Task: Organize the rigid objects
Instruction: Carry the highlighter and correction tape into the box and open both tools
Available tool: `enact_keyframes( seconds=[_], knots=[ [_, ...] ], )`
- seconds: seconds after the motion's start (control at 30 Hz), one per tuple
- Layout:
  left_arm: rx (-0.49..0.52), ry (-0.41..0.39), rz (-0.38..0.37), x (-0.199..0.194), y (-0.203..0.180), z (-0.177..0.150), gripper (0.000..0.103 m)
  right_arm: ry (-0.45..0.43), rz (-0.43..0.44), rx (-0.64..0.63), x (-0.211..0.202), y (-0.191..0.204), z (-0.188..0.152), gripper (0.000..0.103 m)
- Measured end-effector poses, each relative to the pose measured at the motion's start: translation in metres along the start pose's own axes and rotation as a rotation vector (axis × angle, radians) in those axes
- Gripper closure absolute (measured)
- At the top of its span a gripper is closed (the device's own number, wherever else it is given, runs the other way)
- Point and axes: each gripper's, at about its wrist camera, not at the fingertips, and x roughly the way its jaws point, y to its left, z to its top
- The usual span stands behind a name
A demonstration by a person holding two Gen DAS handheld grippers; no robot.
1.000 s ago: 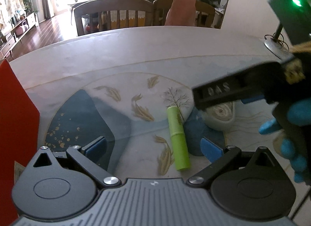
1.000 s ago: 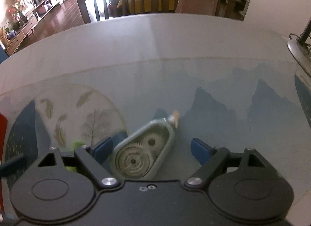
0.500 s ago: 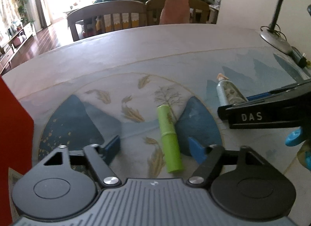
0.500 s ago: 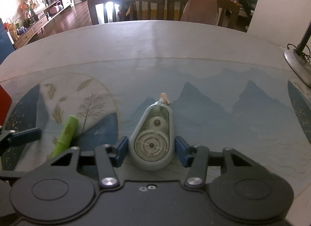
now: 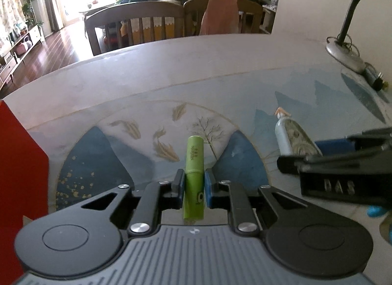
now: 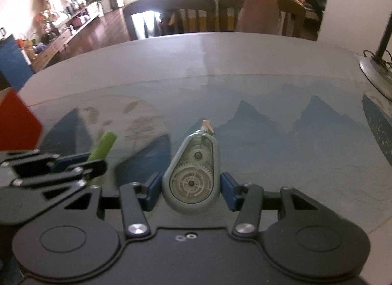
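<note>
My left gripper (image 5: 193, 187) is shut on a green tube (image 5: 194, 169) that points away from me over the painted table mat (image 5: 98, 162). My right gripper (image 6: 191, 188) is shut on a grey correction tape dispenser (image 6: 192, 177) with clear gears, its orange tip pointing away. The right gripper and the dispenser (image 5: 294, 138) also show at the right of the left wrist view. The left gripper (image 6: 73, 165) with the green tube (image 6: 103, 146) shows at the left of the right wrist view.
A red box (image 5: 22, 174) stands at the table's left edge and also shows in the right wrist view (image 6: 17, 123). A desk lamp base (image 5: 345, 57) and cable sit at the far right. Wooden chairs (image 5: 137, 27) stand beyond the far edge.
My left gripper has closed on the green tube. My right gripper has closed on the correction tape dispenser, and both objects look raised a little with the grippers.
</note>
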Motion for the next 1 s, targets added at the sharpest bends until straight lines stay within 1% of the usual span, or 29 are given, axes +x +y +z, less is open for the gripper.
enact_keyframes(
  seconds=[0.17, 0.4, 0.63, 1.0],
  knots=[
    [-0.040, -0.002, -0.024, -0.022, 0.004, 0.001, 0.087, -0.018, 0.046, -0.031, -0.029, 0.010, -0.005, 0.052],
    [-0.082, -0.015, -0.042, -0.062, 0.013, 0.003, 0.087, -0.034, 0.103, -0.116, -0.070, 0.035, -0.007, 0.052],
    [-0.118, -0.041, -0.031, -0.104, 0.030, 0.001, 0.087, -0.062, 0.157, -0.194, -0.104, 0.057, 0.000, 0.052],
    [-0.194, -0.084, 0.001, -0.161, 0.073, -0.006, 0.087, -0.107, 0.225, -0.295, -0.131, 0.115, 0.010, 0.052]
  ],
)
